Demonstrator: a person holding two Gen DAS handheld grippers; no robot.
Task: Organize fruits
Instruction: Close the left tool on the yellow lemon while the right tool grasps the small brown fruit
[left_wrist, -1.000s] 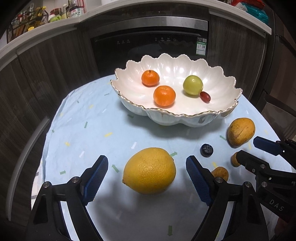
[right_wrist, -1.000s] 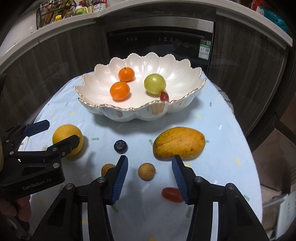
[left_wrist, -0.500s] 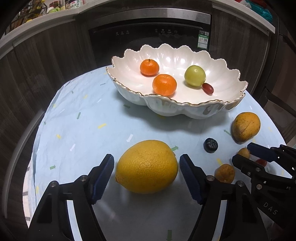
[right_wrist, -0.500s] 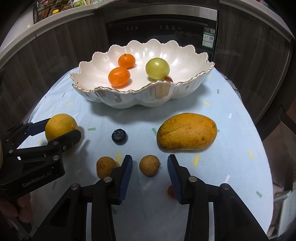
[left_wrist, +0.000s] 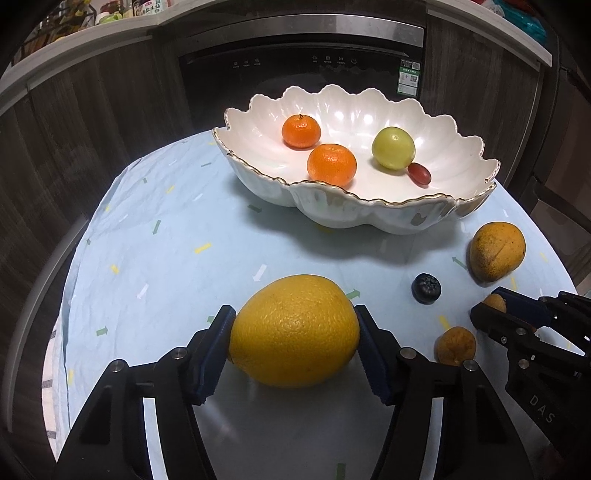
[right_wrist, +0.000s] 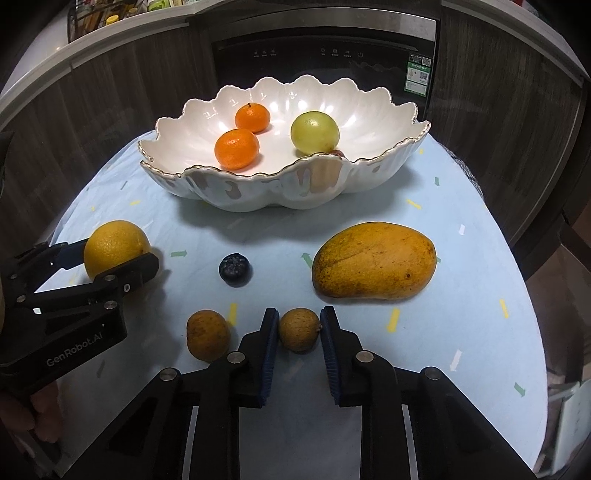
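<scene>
1. The left gripper (left_wrist: 294, 334) has both blue pads pressed against the flanks of the big yellow orange (left_wrist: 294, 329), which sits on the pale blue tablecloth (left_wrist: 166, 236) near the front edge.
2. Over on the other side, the right gripper (right_wrist: 299, 330) is pinched narrow around a small brown longan (right_wrist: 298, 329); both pads look to be touching its sides (a snug fit), fruit on the cloth.
3. A second longan (right_wrist: 208, 334) lies just left of that gripper, a dark blueberry (right_wrist: 235, 269) sits further back, and the mango (right_wrist: 373, 260) rests to the right, well apart from the jaws.
4. Behind it all stands the scalloped white bowl (right_wrist: 258, 192), holding two tangerines (right_wrist: 236, 148), a green plum-like fruit (right_wrist: 314, 133) and a red grape (left_wrist: 419, 173) beside it.
</scene>
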